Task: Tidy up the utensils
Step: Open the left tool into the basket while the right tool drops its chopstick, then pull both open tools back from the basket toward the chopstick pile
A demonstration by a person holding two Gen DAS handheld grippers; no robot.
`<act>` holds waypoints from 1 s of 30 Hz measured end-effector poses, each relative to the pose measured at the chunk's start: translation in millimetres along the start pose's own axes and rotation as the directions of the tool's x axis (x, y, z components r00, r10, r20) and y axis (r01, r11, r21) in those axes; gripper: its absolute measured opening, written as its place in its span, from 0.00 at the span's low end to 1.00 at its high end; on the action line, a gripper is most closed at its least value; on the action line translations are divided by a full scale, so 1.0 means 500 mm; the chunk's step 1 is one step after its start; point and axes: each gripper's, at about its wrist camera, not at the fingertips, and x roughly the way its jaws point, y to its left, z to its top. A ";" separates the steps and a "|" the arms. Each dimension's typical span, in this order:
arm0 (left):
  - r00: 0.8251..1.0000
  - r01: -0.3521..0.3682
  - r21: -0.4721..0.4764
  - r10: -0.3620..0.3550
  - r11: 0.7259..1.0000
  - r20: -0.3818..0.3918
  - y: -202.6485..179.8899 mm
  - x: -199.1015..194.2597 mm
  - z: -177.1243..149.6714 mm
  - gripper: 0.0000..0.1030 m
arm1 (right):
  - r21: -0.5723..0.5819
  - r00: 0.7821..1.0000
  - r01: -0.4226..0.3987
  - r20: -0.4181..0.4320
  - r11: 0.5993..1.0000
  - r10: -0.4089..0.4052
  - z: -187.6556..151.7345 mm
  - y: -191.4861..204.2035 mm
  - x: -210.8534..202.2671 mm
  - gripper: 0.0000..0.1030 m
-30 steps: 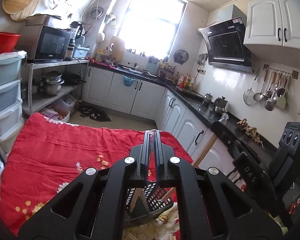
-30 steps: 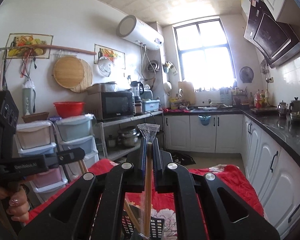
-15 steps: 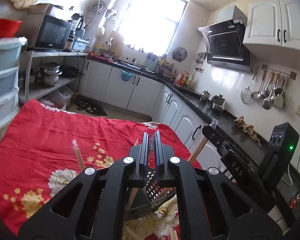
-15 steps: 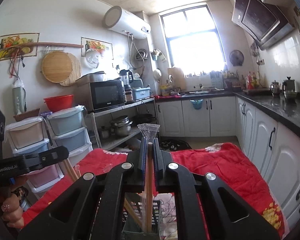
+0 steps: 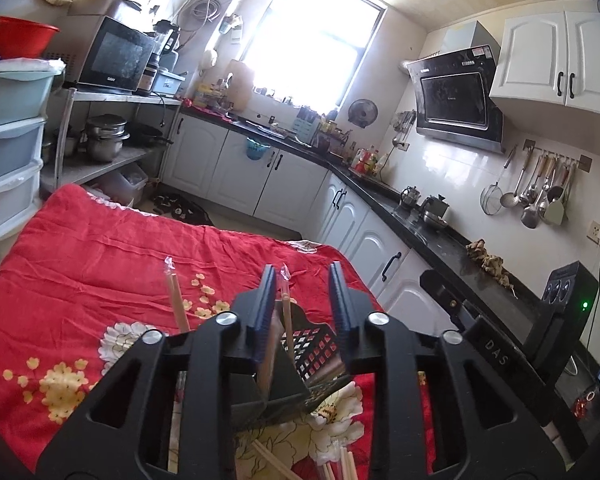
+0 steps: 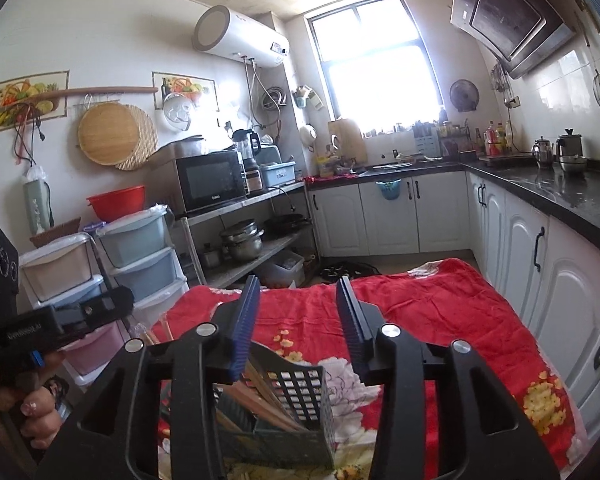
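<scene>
Several wrapped chopsticks (image 5: 286, 308) stand upright in a black slotted holder (image 6: 304, 396) on a table draped in a red flowered cloth (image 5: 100, 264), as a person sorts utensils in a sunlit kitchen. The left gripper (image 5: 302, 300) has its jaws opening, one wrapped pair standing just inside its left finger with no pad pressing on it; the right gripper (image 6: 298, 316) is likewise opening over the holder, nothing between its jaws. The sticks look light, stiff and thin, their plastic sleeves likely slippery, so a pinch near the upper shaft should serve best; the crimped wrapper tip would give no firm hold. More pairs (image 5: 344, 462) lie loose on the cloth just in front of the holder, and another wrapped pair (image 5: 176, 300) rises to the left. The holder itself seems light enough to tip if nudged. Stacked plastic drawers (image 6: 140, 256) and a microwave (image 6: 210, 180) line the far wall, well apart from the work.
</scene>
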 end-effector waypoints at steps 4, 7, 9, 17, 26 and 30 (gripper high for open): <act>1.000 -0.006 -0.002 0.006 1.000 0.020 0.004 -0.022 0.000 0.38 | 0.018 0.999 0.004 -0.039 1.000 -0.003 -0.012 -0.005 -0.009 0.42; 0.999 -0.019 -0.008 0.019 1.000 0.032 0.007 -0.037 0.000 0.51 | 0.007 0.998 0.017 -0.063 1.000 -0.017 -0.021 -0.004 -0.015 0.44; 0.999 -0.025 -0.015 0.025 1.000 0.039 0.008 -0.047 0.000 0.62 | 0.007 0.997 0.017 -0.077 1.000 -0.017 -0.027 -0.005 -0.019 0.46; 0.998 -0.057 -0.039 0.059 0.998 0.037 0.025 -0.075 -0.017 0.85 | -0.008 0.992 0.020 -0.126 1.000 -0.021 -0.050 -0.006 -0.036 0.49; 0.996 -0.093 -0.079 0.093 0.993 0.006 0.053 -0.087 -0.052 0.89 | -0.015 0.984 0.013 -0.178 1.000 -0.016 -0.077 -0.008 -0.052 0.51; 0.994 -0.106 -0.074 0.106 0.992 -0.003 0.054 -0.091 -0.060 0.89 | -0.023 0.979 0.008 -0.203 1.000 -0.012 -0.090 -0.008 -0.057 0.51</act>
